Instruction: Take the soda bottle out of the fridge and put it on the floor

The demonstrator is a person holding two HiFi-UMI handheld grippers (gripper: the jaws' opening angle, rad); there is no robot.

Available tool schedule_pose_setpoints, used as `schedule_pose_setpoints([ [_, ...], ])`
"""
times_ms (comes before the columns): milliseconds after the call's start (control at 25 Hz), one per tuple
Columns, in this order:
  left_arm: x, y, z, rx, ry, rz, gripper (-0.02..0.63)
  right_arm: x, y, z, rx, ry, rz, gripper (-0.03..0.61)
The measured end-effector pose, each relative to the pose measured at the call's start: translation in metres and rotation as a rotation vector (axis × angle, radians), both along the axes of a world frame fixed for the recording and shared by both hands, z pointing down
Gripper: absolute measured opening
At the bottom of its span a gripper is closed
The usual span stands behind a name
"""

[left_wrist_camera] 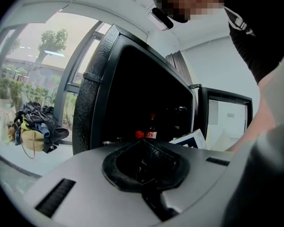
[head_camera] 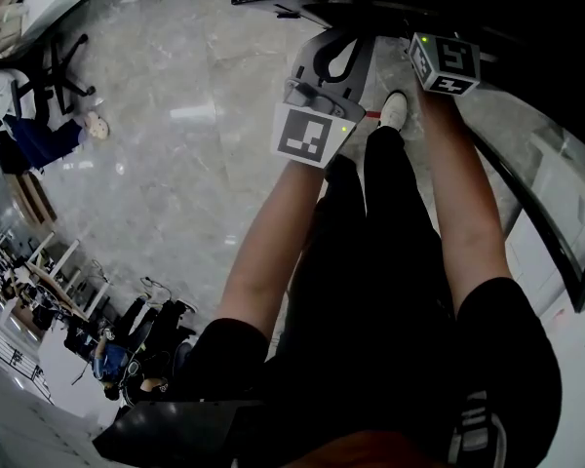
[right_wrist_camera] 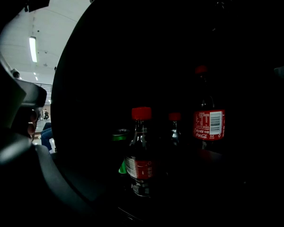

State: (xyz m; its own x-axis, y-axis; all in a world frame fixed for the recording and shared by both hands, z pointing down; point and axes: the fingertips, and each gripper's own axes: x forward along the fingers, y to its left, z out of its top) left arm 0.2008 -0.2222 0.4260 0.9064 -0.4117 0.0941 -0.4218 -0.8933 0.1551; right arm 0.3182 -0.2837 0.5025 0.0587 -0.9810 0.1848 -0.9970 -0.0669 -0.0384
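The black fridge (left_wrist_camera: 132, 79) stands open. In its dark inside, the right gripper view shows a small red-capped soda bottle (right_wrist_camera: 140, 150) nearest, a second small one (right_wrist_camera: 174, 126) behind it, and a bigger red-labelled bottle (right_wrist_camera: 208, 124) at the right. My right gripper's marker cube (head_camera: 444, 63) sits at the fridge's mouth, and its jaws are lost in the dark. My left gripper (head_camera: 333, 57) hangs just left of it, outside the fridge. From the left gripper view the bottles (left_wrist_camera: 152, 129) are small and far, and the grey housing (left_wrist_camera: 146, 174) hides the jaws.
A green can (right_wrist_camera: 119, 150) stands left of the nearest bottle. The fridge door (head_camera: 556, 222) swings out at the right. Marble floor (head_camera: 175, 164) spreads left, with an office chair (head_camera: 54, 76) and people far off. A heap of bags and clothes (left_wrist_camera: 35, 124) lies by the window.
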Motion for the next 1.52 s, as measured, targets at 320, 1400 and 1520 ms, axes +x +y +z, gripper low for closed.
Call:
schedule_pose_setpoints([
  [320, -0.02, 0.014, -0.018, 0.029, 0.009, 0.003, 0.002, -0.029, 0.032, -0.039, 0.035, 0.023, -0.059, 0.27],
  [1400, -0.197, 0.028, 0.065, 0.006, -0.019, -0.25, 0.002, -0.232, 0.102, 0.013, 0.013, -0.109, -0.518, 0.27],
  [1520, -0.219, 0.026, 0.095, -0.026, -0.017, -0.302, 0.002, -0.252, 0.101, 0.042, 0.0, -0.106, -0.574, 0.27],
])
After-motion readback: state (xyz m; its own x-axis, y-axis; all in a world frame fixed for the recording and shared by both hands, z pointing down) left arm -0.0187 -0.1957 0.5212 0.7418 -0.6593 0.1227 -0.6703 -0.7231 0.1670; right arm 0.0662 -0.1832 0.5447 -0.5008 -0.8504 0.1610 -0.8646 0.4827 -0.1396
